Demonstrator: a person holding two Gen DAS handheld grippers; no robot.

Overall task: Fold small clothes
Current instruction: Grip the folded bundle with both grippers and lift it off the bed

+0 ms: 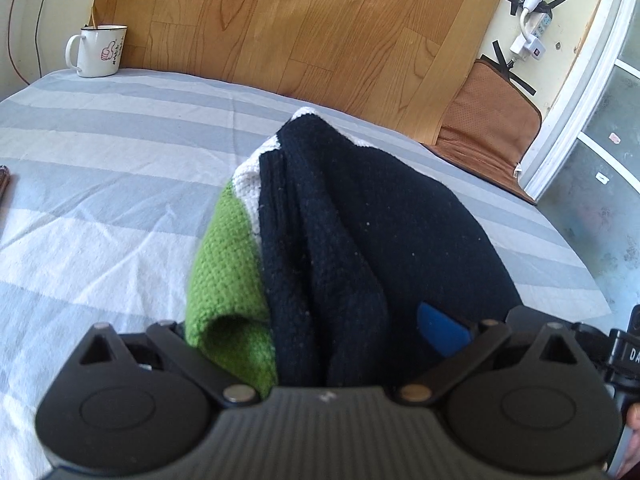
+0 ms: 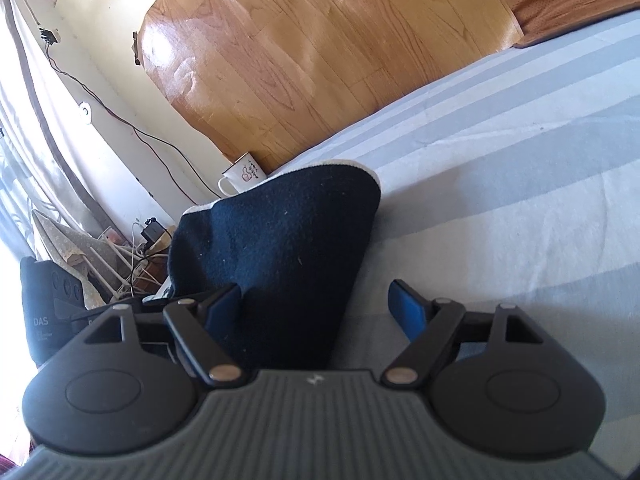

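A small knit garment (image 1: 352,232), black with green and white patches, lies bunched on the striped bed sheet (image 1: 100,200). My left gripper (image 1: 320,324) stands wide around its near end. One blue pad (image 1: 440,332) shows on the right, while the other is hidden under the green knit. In the right wrist view the garment's dark flap (image 2: 280,240), edged in white, rises between the fingers of my right gripper (image 2: 316,304). It leans against the left blue pad (image 2: 224,304). The right blue pad (image 2: 406,310) stands apart from the cloth, over the sheet.
A white enamel mug (image 1: 98,50) stands at the bed's far corner, also seen as the mug (image 2: 240,176). A wood-pattern board (image 1: 300,20) leans on the wall behind the bed, with a brown cushion (image 1: 488,132) beside it. Cables and clutter (image 2: 132,256) lie off the bed's edge.
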